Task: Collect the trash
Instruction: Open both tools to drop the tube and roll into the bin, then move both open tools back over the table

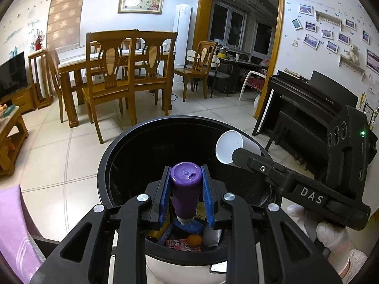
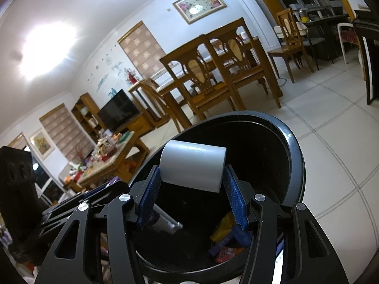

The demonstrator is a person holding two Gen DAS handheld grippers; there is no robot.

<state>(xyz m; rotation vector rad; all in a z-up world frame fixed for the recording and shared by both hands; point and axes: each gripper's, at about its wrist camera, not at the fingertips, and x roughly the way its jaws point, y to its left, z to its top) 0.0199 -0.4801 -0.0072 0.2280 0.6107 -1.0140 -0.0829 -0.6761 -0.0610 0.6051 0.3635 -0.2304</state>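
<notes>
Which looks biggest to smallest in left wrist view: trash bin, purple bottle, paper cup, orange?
1. trash bin
2. purple bottle
3. paper cup, about the bottle's apparent size; order unsure
4. orange

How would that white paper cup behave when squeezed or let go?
The cup looks thin-walled and empty, so it is probably light and easily crushed. Held sideways by the right gripper over the bin, it would likely drop in and roll.

Glossy black plastic bin (image 1: 123,151), matt paper cup (image 2: 193,169)
</notes>
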